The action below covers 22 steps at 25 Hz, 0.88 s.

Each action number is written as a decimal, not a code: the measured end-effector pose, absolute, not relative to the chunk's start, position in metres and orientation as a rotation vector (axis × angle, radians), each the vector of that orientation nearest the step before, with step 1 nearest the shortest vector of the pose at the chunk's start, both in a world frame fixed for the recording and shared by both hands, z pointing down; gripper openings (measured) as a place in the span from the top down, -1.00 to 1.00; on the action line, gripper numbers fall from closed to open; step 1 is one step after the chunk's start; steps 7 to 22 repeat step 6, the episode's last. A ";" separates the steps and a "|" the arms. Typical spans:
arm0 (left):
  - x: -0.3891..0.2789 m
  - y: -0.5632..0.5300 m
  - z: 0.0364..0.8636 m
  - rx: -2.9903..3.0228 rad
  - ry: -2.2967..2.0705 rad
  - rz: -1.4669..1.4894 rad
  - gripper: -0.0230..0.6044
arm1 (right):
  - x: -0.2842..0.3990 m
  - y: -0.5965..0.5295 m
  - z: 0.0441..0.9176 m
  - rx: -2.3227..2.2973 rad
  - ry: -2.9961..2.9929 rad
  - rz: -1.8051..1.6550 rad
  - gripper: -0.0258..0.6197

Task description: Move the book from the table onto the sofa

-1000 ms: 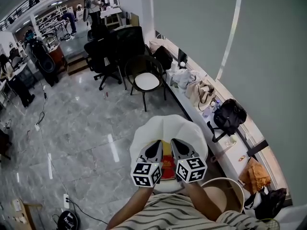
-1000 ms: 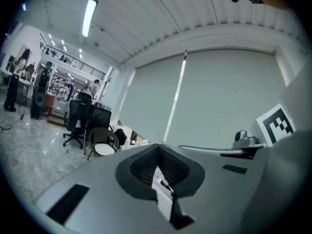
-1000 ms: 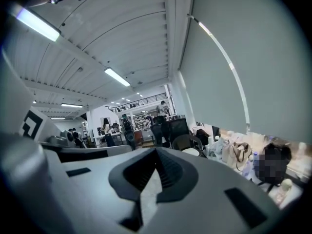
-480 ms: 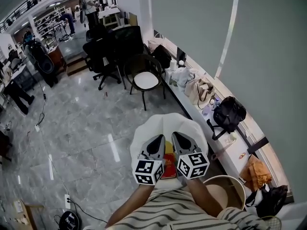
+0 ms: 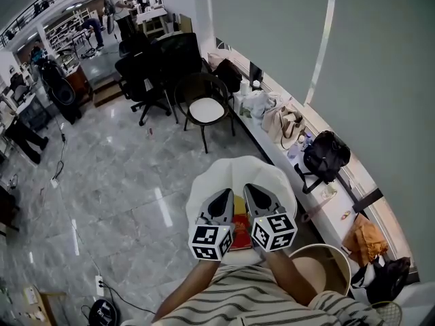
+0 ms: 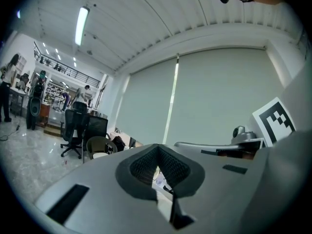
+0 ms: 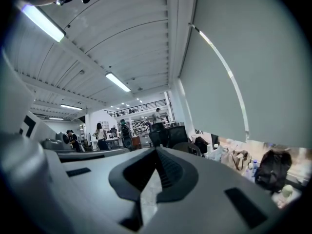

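A red and yellow book [image 5: 239, 225] lies on the small round white table [image 5: 238, 175] right in front of me, mostly hidden beneath the two grippers. My left gripper [image 5: 223, 195] hovers over the book's left side, its jaws shut with nothing between them. My right gripper [image 5: 252, 191] hovers beside it over the book's right side, also shut and empty. Both point level, out over the table. The left gripper view shows the left gripper [image 6: 157, 161] with its pads pressed together, and the right gripper view shows the same of the right gripper [image 7: 156, 156].
A beige round seat [image 5: 319, 272] stands at my right. A long white ledge [image 5: 292, 155] along the wall carries bags and bottles. A white-seated chair [image 5: 206, 112] and black office chairs [image 5: 146, 73] stand beyond the table on the grey marble floor [image 5: 115, 175].
Both grippers stay shut over the book and have hardly moved. The head view has shifted slightly, and a person in the far background has walked on.
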State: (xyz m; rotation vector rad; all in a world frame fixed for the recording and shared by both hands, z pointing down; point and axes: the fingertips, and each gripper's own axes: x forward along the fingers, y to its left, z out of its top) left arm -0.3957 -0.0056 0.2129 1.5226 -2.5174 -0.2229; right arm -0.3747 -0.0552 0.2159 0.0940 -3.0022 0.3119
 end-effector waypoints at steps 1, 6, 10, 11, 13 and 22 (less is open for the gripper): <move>-0.396 -0.006 0.213 1.522 -2.518 -0.224 0.91 | -0.375 -0.055 0.216 0.095 -3.003 0.312 0.88; -0.398 -0.006 0.215 1.520 -2.511 -0.223 0.91 | -0.376 -0.056 0.217 0.095 -3.003 0.317 0.88; -0.398 -0.006 0.215 1.520 -2.511 -0.223 0.91 | -0.376 -0.056 0.217 0.095 -3.003 0.317 0.88; -0.398 -0.006 0.215 1.520 -2.511 -0.223 0.91 | -0.376 -0.056 0.217 0.095 -3.003 0.317 0.88; -0.398 -0.006 0.215 1.520 -2.511 -0.223 0.91 | -0.376 -0.056 0.217 0.095 -3.003 0.317 0.88; -0.398 -0.006 0.215 1.520 -2.511 -0.223 0.91 | -0.376 -0.056 0.217 0.095 -3.003 0.317 0.88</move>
